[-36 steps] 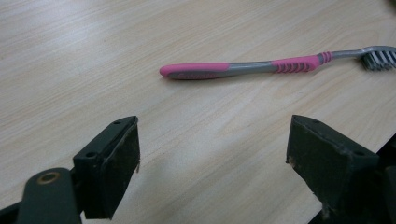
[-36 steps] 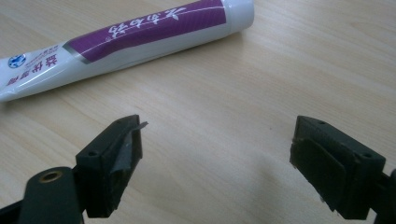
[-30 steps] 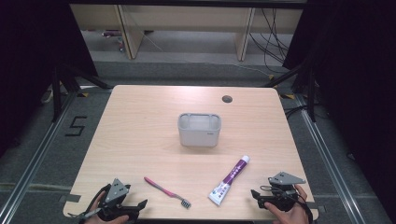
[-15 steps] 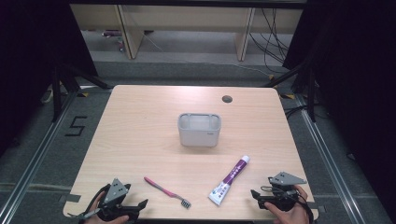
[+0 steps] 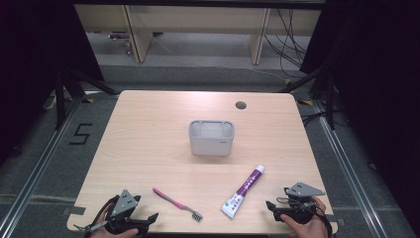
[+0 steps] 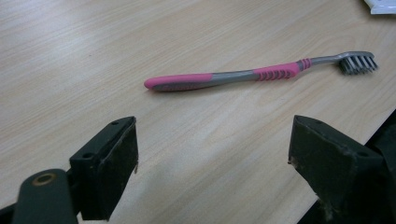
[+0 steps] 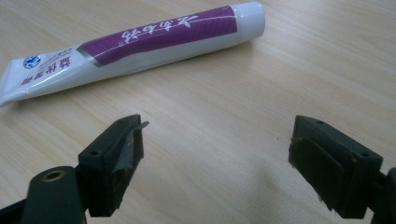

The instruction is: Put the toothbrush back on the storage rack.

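Observation:
A pink and grey toothbrush [image 5: 177,204] [image 6: 243,76] lies flat near the table's front edge, bristles toward the right. My left gripper [image 5: 148,219] [image 6: 212,154] rests at the front left corner, open, with the toothbrush a little ahead of its jaws. A white and purple toothpaste tube [image 5: 243,192] [image 7: 135,41] lies slanted at the front right. My right gripper [image 5: 273,208] [image 7: 217,158] sits just right of the tube, open and empty. A grey rectangular holder [image 5: 211,137] stands at the table's middle.
The wooden table [image 5: 148,129] has a round cable hole [image 5: 241,105] at its back right. Shelving legs and cables stand on the floor beyond the far edge. A "5" mark [image 5: 79,134] is on the floor at the left.

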